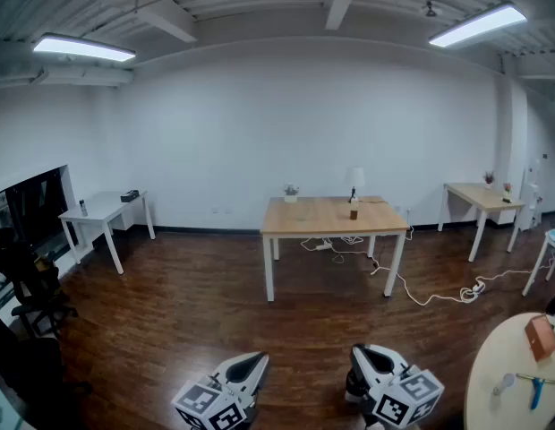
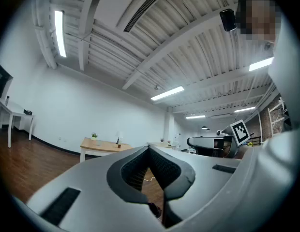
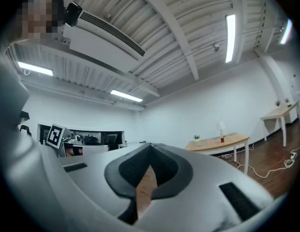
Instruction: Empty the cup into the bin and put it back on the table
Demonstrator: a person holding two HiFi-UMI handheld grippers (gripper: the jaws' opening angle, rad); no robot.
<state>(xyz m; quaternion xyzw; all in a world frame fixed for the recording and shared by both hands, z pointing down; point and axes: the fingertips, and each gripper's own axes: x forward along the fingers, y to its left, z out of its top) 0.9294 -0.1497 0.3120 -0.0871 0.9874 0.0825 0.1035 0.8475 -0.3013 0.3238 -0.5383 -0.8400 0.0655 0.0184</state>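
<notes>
Two grippers sit low in head view: L gripper (image 1: 257, 360) & R gripper (image 1: 363, 354), both w/ jaws closed together, nothing between. Small brown container (image 1: 354, 211) stands on wooden table (image 1: 295, 223) across room, beside lamp (image 1: 355, 178), well apart from both.
</notes>
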